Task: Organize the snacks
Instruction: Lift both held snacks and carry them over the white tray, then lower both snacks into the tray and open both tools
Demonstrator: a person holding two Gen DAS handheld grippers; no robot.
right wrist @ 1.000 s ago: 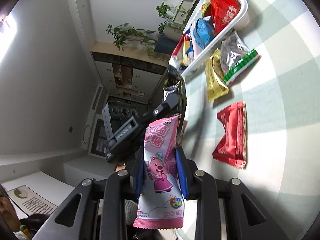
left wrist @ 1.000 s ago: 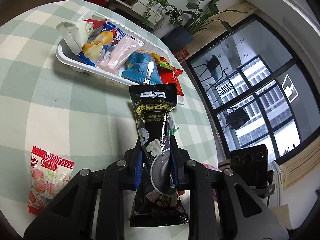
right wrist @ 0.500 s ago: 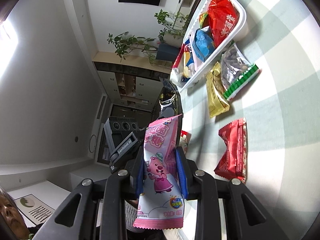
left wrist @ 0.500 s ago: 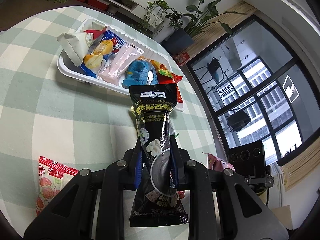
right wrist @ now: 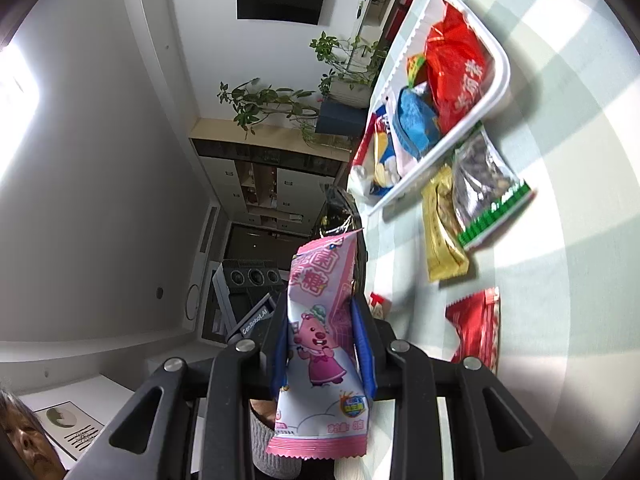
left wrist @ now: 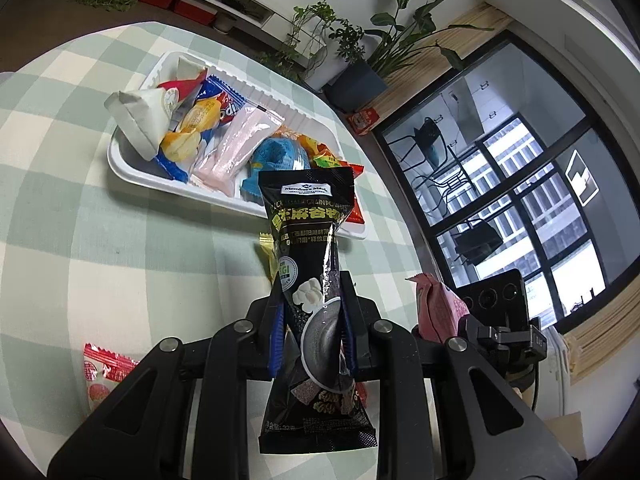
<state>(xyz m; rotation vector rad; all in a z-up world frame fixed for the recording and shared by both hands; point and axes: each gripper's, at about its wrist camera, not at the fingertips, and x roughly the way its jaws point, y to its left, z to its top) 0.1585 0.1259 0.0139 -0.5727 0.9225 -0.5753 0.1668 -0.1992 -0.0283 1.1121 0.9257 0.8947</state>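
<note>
My left gripper point(left wrist: 312, 312) is shut on a tall black snack packet point(left wrist: 310, 236), held upright above the checked table. Beyond it lies the white tray point(left wrist: 120, 160) filled with several snack packets. My right gripper point(right wrist: 322, 320) is shut on a pink candy packet point(right wrist: 320, 320) with a cartoon animal; the same pink packet point(left wrist: 436, 308) shows at the right of the left wrist view. In the right wrist view the tray point(right wrist: 502, 80) sits at the upper right, holding a red bag point(right wrist: 456, 64) and a blue packet point(right wrist: 414, 124).
On the cloth beside the tray lie a gold packet point(right wrist: 442, 232), a clear packet with a green strip point(right wrist: 486, 192) and a red packet point(right wrist: 478, 324). A red-and-white packet point(left wrist: 100, 376) lies near the table's left front. Potted plants point(left wrist: 352, 52) and a window stand beyond the table.
The left gripper has risen a little with the black packet, so the tray sits lower in its view. The right gripper has shifted sideways with the pink packet, which has come into the left wrist view.
</note>
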